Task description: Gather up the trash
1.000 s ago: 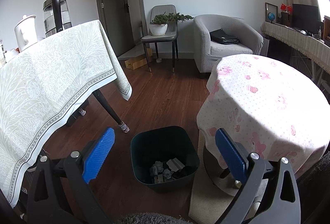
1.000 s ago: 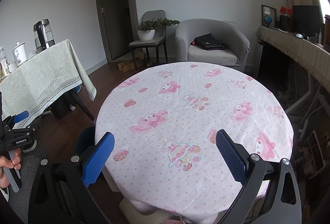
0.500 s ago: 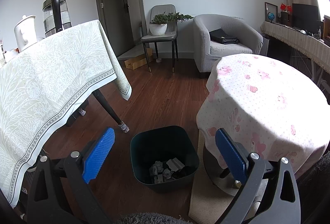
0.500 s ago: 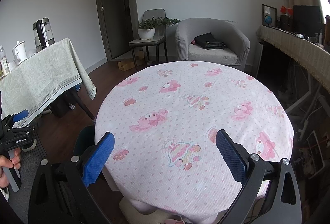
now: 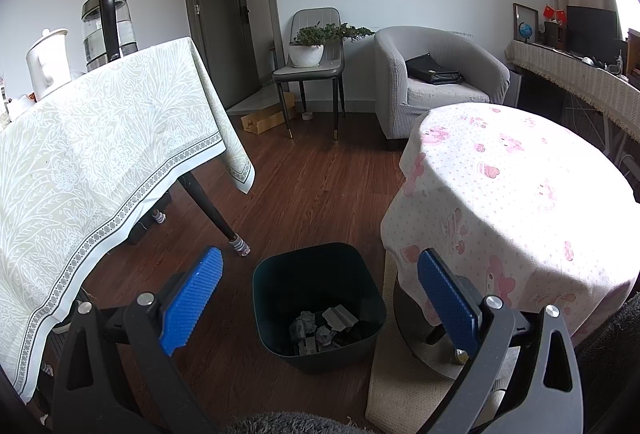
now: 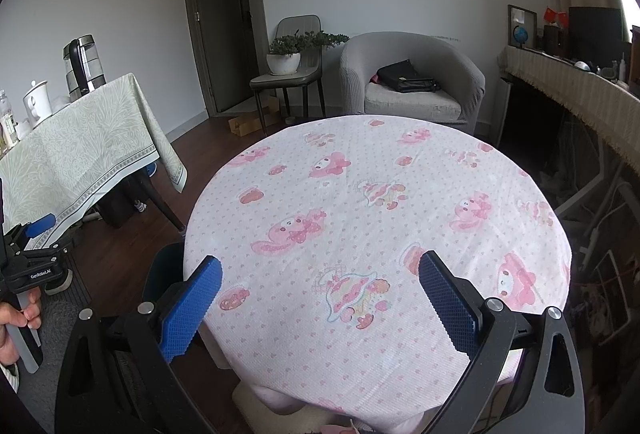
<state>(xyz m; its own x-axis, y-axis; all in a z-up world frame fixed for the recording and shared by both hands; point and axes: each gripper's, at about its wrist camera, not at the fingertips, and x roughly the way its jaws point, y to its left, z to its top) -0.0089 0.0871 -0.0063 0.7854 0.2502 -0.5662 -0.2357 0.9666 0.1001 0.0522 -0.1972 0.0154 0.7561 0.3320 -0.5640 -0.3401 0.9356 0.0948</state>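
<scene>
Left wrist view: the left gripper [image 5: 318, 298], with ridged blue rubber pads on black plastic arms, is spread wide and holds nothing. Between its pads, at 6 o'clock, stands a dark green square plastic bin with rounded corners [image 5: 280, 274] on the brown wood-plank floor [image 5: 312, 194]. Crumpled grey and white paper scraps [image 5: 320, 326] lie in its bottom; their long axis cannot be told. At 3 o'clock a round table draped in pink cartoon-print cloth [image 5: 520, 186] stands just beside the bin.

Right wrist view: the right gripper [image 6: 320, 298] is equally wide apart and empty above the same cloth [image 6: 360, 202], whose whole round top only this camera shows. The bin's rim [image 6: 166, 266] peeks out at 8 o'clock, its contents hidden.
</scene>
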